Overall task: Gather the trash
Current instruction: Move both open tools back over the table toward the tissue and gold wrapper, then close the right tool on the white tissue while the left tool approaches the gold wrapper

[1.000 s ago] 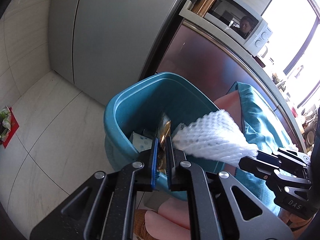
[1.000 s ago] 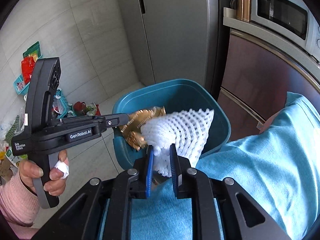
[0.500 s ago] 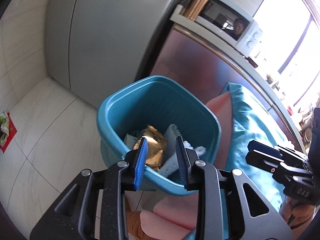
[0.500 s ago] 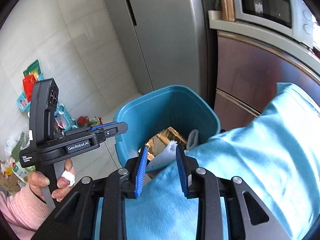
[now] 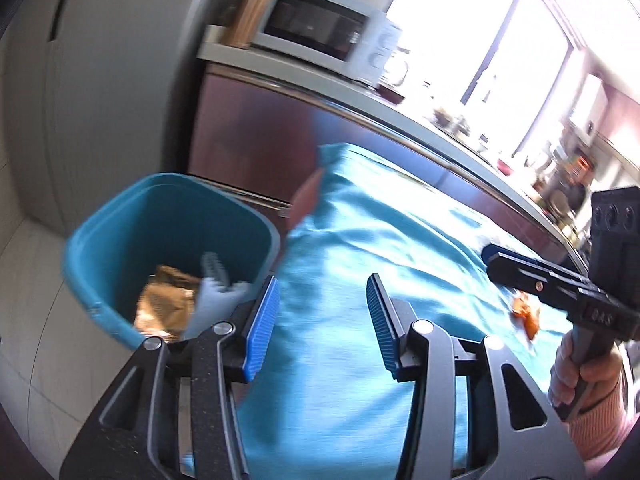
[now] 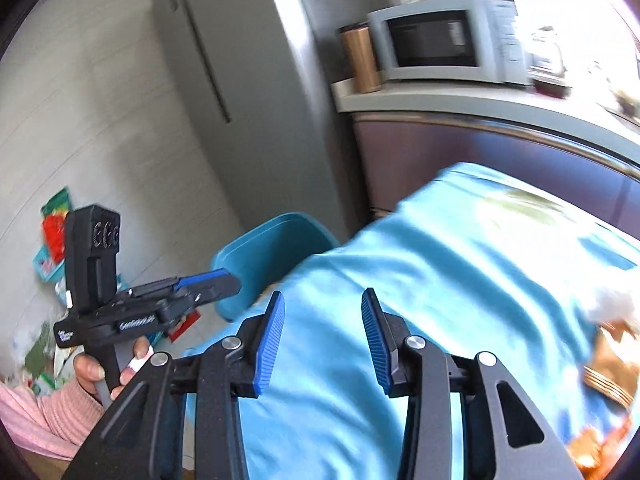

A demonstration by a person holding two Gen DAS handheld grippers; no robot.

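Note:
A teal trash bin (image 5: 120, 216) stands on the floor at the table's end, with a gold wrapper (image 5: 168, 304) and white foam net (image 5: 214, 280) inside; it also shows in the right wrist view (image 6: 272, 252). My left gripper (image 5: 320, 320) is open and empty over the teal tablecloth (image 5: 380, 248). My right gripper (image 6: 322, 336) is open and empty over the cloth too. An orange scrap (image 5: 526, 314) lies on the cloth. Gold wrappers (image 6: 612, 368) and a white foam piece (image 6: 612, 304) lie at the right.
A grey fridge (image 6: 248, 92) stands behind the bin. A counter holds a microwave (image 6: 440, 40) and a copper canister (image 6: 360, 60). Toys and packets (image 6: 52, 240) lie on the floor at left. Views are motion-blurred.
Both grippers opened and dropped the gold wrapper and the foam net into the bin, then swung right, away from the bin and over the tablecloth.

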